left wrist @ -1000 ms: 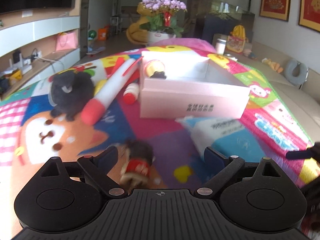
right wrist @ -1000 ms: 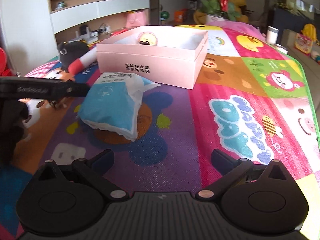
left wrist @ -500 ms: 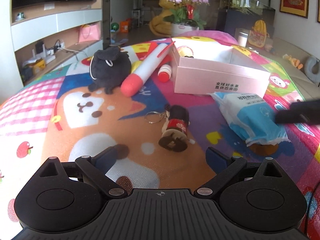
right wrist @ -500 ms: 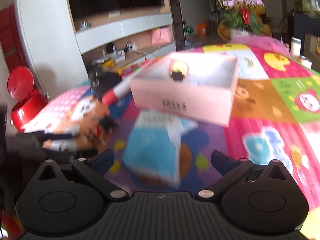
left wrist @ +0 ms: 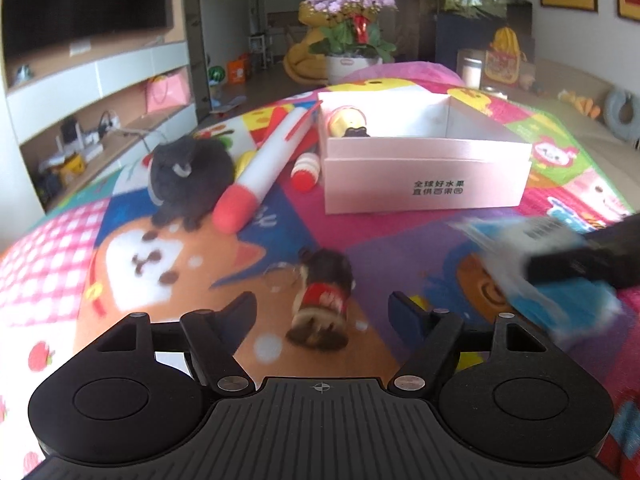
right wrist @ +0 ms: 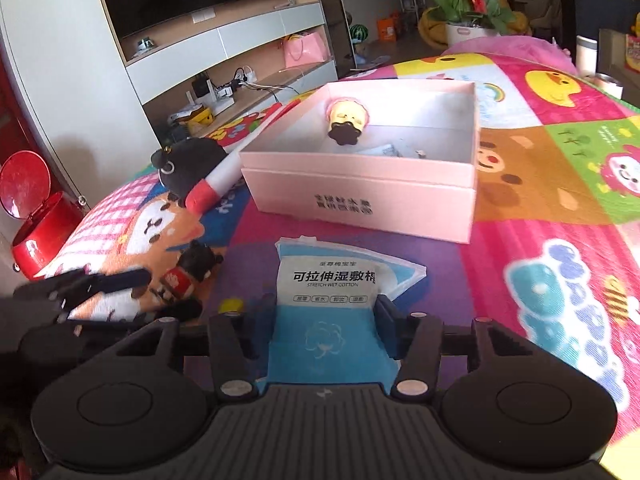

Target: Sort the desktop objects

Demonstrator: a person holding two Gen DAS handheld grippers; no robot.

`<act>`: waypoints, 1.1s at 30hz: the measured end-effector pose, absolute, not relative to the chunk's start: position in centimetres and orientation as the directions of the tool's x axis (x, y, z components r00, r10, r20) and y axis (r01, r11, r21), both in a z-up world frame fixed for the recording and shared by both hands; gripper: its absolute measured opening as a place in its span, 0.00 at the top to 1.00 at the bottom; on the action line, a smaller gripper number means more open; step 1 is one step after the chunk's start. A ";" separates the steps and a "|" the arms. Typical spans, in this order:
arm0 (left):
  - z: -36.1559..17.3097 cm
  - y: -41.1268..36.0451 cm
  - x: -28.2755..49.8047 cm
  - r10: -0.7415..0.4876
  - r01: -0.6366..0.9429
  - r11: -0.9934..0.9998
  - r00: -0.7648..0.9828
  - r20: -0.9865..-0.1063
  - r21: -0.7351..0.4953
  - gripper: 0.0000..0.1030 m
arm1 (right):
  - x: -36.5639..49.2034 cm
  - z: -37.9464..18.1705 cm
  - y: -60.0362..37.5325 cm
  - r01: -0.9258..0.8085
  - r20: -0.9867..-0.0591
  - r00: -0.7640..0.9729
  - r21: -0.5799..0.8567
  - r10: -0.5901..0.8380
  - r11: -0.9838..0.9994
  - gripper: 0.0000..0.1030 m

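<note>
Right gripper (right wrist: 326, 326) closing on the wet-wipe pack (right wrist: 332, 304), pads at its sides, just before the pink box (right wrist: 360, 196). Left gripper (left wrist: 320, 312) closing around the small doll (left wrist: 322, 300), not yet touching. Soft pack likely to crumple and slip; doll could roll.

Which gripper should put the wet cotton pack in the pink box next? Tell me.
Right. The right gripper already straddles the wet cotton pack, jaws closing on it, with the pink box straight ahead. The left gripper is closing around the small bear keychain instead.
</note>
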State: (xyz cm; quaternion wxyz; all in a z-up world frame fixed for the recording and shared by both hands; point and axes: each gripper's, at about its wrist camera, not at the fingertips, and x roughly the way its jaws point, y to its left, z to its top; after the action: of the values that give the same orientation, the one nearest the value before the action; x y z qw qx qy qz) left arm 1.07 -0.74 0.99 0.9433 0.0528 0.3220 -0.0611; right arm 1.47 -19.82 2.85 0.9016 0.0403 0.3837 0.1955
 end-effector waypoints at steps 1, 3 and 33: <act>1.0 -1.1 1.4 -0.077 0.154 0.985 0.784 -0.616 0.072 0.28 | 0.8 2.9 -20.2 -0.321 -0.678 0.631 0.214 0.377 0.923 0.49; 0.8 -1.5 2.0 -0.079 0.166 0.983 0.777 -0.624 0.081 0.32 | -0.3 2.9 -20.9 -0.322 -0.681 0.637 0.191 0.361 0.927 0.50; 12.5 -5.6 -0.1 -0.265 0.331 0.933 0.897 -0.355 0.141 0.69 | -5.2 7.3 -25.7 -0.292 -0.568 0.753 0.165 0.333 0.942 0.50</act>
State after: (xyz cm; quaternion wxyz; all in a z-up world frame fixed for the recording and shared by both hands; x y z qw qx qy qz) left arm -0.09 -5.59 12.54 0.9688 0.0993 0.1672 -0.1538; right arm -5.17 -25.73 7.25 0.9356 0.0327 0.3094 0.1670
